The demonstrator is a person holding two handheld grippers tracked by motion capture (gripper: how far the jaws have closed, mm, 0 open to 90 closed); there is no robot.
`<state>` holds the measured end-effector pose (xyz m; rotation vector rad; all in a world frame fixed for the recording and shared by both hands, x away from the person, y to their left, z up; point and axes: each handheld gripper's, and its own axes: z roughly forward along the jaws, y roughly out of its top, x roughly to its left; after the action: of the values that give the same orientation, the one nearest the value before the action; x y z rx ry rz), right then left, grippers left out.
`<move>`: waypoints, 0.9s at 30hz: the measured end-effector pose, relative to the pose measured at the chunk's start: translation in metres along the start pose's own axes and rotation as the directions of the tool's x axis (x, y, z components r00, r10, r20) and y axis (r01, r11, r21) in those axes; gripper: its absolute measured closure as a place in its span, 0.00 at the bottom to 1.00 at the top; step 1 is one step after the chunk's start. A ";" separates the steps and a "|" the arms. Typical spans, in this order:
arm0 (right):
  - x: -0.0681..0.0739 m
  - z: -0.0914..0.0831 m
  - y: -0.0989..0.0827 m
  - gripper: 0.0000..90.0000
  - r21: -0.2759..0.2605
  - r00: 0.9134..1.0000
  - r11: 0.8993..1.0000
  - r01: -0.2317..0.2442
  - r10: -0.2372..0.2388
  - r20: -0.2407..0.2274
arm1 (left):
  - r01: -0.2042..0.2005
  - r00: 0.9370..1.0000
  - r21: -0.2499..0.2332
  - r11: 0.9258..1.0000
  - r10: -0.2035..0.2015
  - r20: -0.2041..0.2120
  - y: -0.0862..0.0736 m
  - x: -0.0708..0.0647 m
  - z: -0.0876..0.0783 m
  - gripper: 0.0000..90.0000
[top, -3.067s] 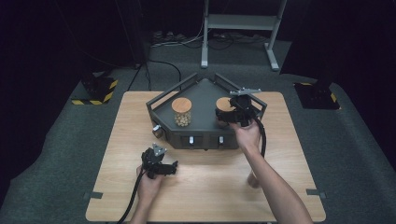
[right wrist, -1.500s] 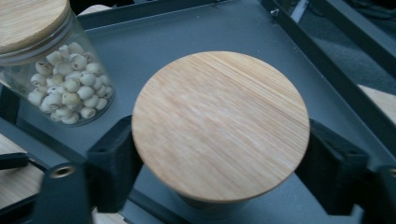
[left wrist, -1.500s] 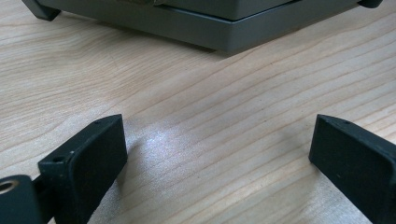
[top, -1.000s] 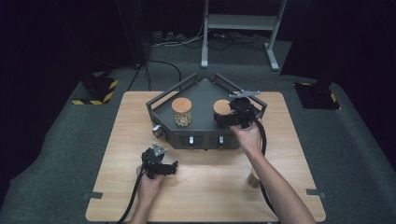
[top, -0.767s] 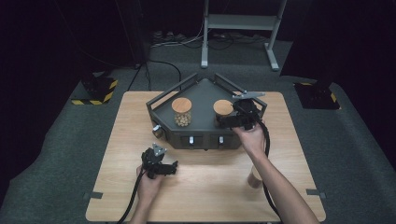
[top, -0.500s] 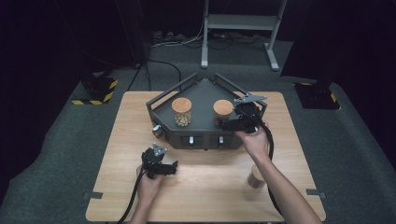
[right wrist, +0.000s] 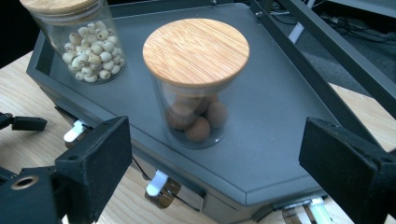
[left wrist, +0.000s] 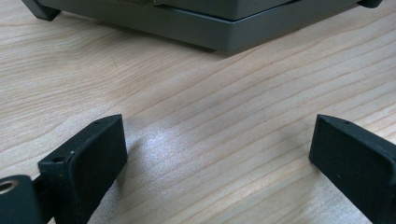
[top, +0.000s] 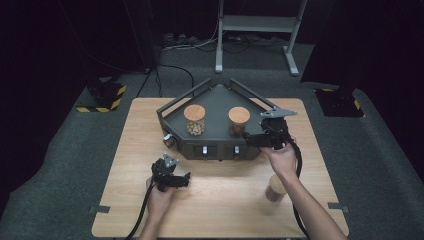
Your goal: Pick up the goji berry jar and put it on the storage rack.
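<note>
A dark grey tray (top: 217, 97) (right wrist: 289, 135) stands at the back of the wooden table. On it are two glass jars with wooden lids: one with pale beads (top: 194, 120) (right wrist: 86, 44) and one with brown balls (top: 238, 120) (right wrist: 196, 86). My right gripper (top: 250, 138) (right wrist: 210, 154) is open, its jaws wide apart just in front of the brown-ball jar, not touching it. My left gripper (top: 181, 178) (left wrist: 217, 154) rests low over the bare table in front of the tray, open with nothing between its jaws.
A third wooden-lidded jar (top: 274, 187) stands on the table near the person's right forearm. The tray has raised rails (right wrist: 327, 51) along its back sides and white latches (right wrist: 156, 182) on its front. The table (top: 225, 200) has open wood in front.
My right gripper has let go of the brown-ball jar on the tray and drawn back toward the tray's right front edge. The left gripper has stayed still.
</note>
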<state>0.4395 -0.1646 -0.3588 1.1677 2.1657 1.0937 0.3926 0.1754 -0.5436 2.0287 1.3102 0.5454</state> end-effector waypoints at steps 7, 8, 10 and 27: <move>-0.005 -0.009 -0.010 0.11 -0.014 1.000 1.000 -0.010 0.009 -0.009 | 0.000 1.000 0.000 1.000 0.000 0.000 0.000 0.000 0.000 0.05; -0.005 -0.010 -0.012 0.11 -0.016 1.000 1.000 -0.013 0.013 -0.012 | 0.000 1.000 0.000 1.000 0.000 0.000 0.000 0.000 0.000 0.05; -0.006 -0.010 -0.013 0.11 -0.019 1.000 1.000 -0.013 0.013 -0.014 | 0.000 1.000 0.000 1.000 0.000 0.000 0.000 0.000 0.000 0.05; -0.015 -0.023 -0.044 0.11 -0.034 0.999 0.999 -0.040 0.039 -0.028 | 0.000 1.000 0.000 1.000 0.000 0.000 0.000 0.000 0.000 0.05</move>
<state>0.4102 -0.2014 -0.3806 1.1918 2.1445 1.1659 0.3926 0.1754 -0.5436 2.0288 1.3101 0.5461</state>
